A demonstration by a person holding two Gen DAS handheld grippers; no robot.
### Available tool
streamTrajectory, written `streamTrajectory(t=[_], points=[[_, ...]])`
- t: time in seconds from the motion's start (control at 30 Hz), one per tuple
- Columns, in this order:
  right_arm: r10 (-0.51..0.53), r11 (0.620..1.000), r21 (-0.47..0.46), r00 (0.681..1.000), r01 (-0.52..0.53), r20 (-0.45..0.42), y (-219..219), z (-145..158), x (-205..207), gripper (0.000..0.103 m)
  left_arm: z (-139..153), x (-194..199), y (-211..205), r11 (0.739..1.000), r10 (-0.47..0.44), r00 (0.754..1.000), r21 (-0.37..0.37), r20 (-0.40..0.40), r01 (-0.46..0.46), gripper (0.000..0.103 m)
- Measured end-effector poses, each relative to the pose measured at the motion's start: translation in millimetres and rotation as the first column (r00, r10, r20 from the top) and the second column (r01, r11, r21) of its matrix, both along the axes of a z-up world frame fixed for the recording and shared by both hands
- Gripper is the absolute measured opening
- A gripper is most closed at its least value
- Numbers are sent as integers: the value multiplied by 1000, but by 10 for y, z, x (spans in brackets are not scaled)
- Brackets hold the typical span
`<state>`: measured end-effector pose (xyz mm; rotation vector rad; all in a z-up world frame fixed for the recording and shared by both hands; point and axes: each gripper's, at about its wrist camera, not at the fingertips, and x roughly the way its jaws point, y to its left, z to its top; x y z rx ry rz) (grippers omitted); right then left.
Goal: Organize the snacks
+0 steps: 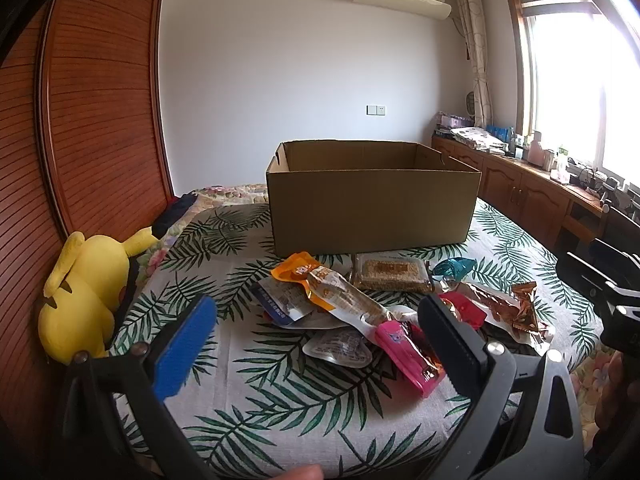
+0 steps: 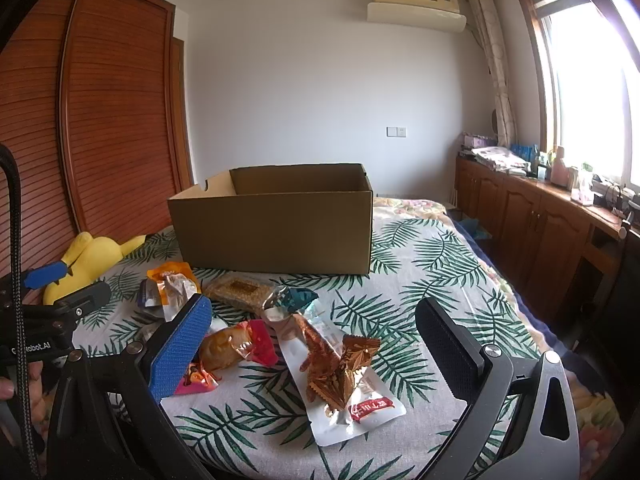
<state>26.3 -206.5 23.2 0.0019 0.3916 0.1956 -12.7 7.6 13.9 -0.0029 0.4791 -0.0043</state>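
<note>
Both tongs, the left gripper (image 1: 316,340) and right gripper (image 2: 316,344), are held wide apart and empty above scattered foil snack packets (image 2: 340,372), before an open brown cardboard box (image 1: 372,208).

Left tongs (image 1: 316,340) spread wide, nothing between them, hovering over the snacks (image 1: 360,300) heaped on the leaf-print bed (image 1: 280,400). Behind the heap, the open box (image 1: 372,208). A yellow plush (image 1: 88,292) lies at the left edge, right tongs (image 1: 600,280) at the right.

Matt cardboard box (image 1: 372,208), glossy foil snack wrappers (image 2: 340,372).
</note>
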Motion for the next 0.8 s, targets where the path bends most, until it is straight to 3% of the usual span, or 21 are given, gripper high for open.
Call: streamTrajectory(t=[0.8], points=[[-2,1000,0,1000,2,10,-26,16,-15,103,29,-9,4,1000,1,1000,2,5,-1,102]])
